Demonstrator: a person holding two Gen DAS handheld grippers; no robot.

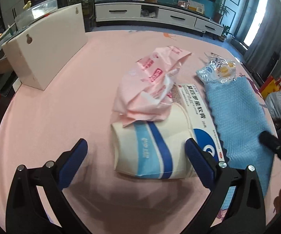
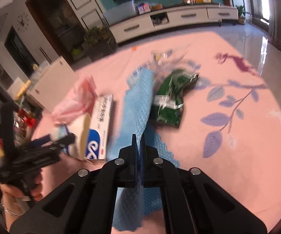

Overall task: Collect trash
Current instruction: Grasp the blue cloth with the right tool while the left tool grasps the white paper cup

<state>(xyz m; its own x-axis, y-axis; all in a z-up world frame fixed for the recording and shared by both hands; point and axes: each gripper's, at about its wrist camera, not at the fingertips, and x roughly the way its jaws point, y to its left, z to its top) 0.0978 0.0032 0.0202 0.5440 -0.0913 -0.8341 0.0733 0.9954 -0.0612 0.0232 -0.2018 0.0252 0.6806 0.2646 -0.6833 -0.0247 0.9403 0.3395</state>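
Right claw [image 2: 138, 142] clamped on the blue cloth [image 2: 134, 105], left claw [image 1: 136, 152] spread around the paper cup [image 1: 150, 148]

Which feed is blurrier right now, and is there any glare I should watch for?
Right wrist view: motion blur smears the green packet and blue cloth; window glare on the floor at upper right. Left wrist view: mostly sharp, fisheye bending at the edges, window blown out.

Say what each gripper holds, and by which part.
Right gripper: shut on the blue cloth, at its near scalloped edge. Left gripper: open, holding nothing.
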